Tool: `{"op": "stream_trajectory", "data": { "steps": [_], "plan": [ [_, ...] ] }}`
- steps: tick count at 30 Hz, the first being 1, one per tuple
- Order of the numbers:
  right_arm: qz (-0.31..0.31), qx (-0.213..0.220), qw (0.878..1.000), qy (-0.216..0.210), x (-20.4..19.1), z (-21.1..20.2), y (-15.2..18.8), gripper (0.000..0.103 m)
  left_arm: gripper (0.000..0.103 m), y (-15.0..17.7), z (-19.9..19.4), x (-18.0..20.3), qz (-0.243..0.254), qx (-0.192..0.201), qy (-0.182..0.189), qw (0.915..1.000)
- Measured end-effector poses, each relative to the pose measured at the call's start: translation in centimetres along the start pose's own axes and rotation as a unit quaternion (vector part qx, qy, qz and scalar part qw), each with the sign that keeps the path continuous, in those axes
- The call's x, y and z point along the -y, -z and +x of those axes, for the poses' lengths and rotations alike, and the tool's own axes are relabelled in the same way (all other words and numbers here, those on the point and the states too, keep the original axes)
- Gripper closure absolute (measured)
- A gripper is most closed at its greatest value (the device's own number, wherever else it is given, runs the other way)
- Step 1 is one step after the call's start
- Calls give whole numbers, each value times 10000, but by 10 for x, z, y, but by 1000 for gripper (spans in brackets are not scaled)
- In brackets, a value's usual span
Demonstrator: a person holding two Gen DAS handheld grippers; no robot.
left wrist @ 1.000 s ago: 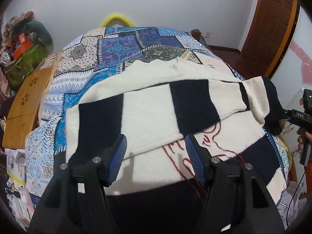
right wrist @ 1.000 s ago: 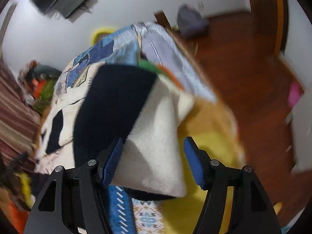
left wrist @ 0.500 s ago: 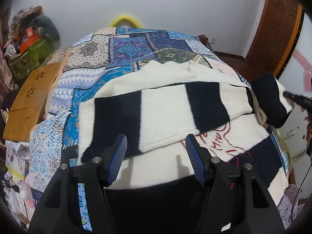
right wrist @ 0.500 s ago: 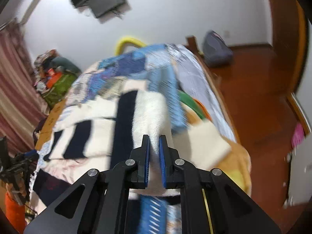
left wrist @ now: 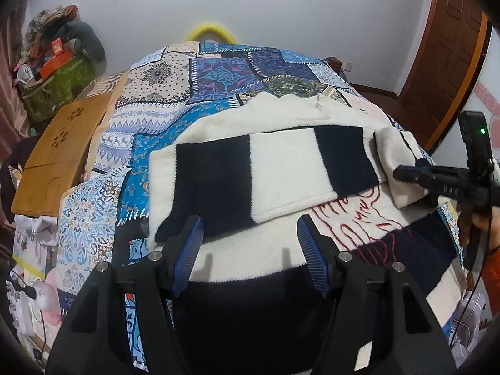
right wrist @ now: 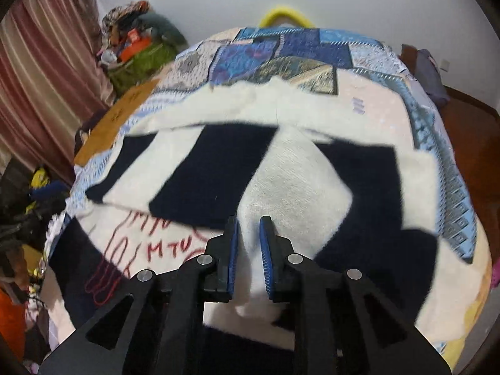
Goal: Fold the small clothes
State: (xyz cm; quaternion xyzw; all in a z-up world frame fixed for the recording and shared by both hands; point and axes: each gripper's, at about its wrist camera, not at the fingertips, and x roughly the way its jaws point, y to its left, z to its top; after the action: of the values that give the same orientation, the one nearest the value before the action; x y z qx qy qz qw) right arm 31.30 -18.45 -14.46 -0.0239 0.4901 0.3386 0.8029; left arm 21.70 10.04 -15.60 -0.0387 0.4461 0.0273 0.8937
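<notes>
A cream and navy striped sweater (left wrist: pixel 281 168) with red stitched lettering lies flat on the bed. One sleeve lies folded across its chest. My left gripper (left wrist: pixel 250 234) hovers open over the sweater's lower part, nothing between its fingers. My right gripper (right wrist: pixel 248 237) pinches the cream end of the other sleeve (right wrist: pixel 290 181), lifted into a peak over the chest; its jaws are opening slightly, with cloth still between the pads. In the left wrist view the right gripper (left wrist: pixel 403 173) comes in from the right edge, with the sleeve (left wrist: pixel 397 153) draped at its tip.
The sweater rests on a blue patchwork bedspread (left wrist: pixel 218 72). A wooden lap table (left wrist: pixel 59 153) sits at the bed's left edge, with a heap of bags and clothes (left wrist: pixel 56 72) behind it. A brown door (left wrist: pixel 443 47) stands at the right, a striped curtain (right wrist: pixel 40 62) at the left.
My right gripper shut on the sleeve end at the bed's right edge and carried it in over the sweater's chest. The left gripper stayed open and shifted slightly.
</notes>
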Motion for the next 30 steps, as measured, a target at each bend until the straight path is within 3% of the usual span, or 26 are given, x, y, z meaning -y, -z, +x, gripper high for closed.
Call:
{"op": "stream_trajectory", "data": {
  "steps": [6, 9, 12, 18, 25, 27, 29, 30],
  "plan": [
    [-47, 629, 9980, 84, 10, -66, 9, 65, 41, -7, 3, 15, 70, 32, 26, 10000],
    [50, 941, 9942, 519, 33, -101, 19, 64, 41, -12, 6, 25, 81, 58, 61, 9999],
    [126, 902, 9893, 1143, 62, -117, 33, 64, 41, -14, 11, 35, 100, 41, 107, 9999],
    [991, 358, 9799, 1693, 137, -97, 71, 53, 41, -15, 18, 51, 165, -36, 172, 9997],
    [1733, 178, 9779, 1160, 172, -65, 87, 53, 41, -13, 21, 53, 179, -108, 130, 9997],
    [1735, 205, 9774, 1190, 171, -60, 86, 57, 41, -12, 21, 50, 145, -114, 124, 9998],
    [1597, 285, 9784, 1279, 164, -63, 83, 84, 41, -10, 19, 47, 131, -86, 118, 9998],
    [1565, 313, 9783, 1318, 162, -66, 81, 89, 41, -10, 18, 46, 133, -68, 99, 9998]
  ]
}}
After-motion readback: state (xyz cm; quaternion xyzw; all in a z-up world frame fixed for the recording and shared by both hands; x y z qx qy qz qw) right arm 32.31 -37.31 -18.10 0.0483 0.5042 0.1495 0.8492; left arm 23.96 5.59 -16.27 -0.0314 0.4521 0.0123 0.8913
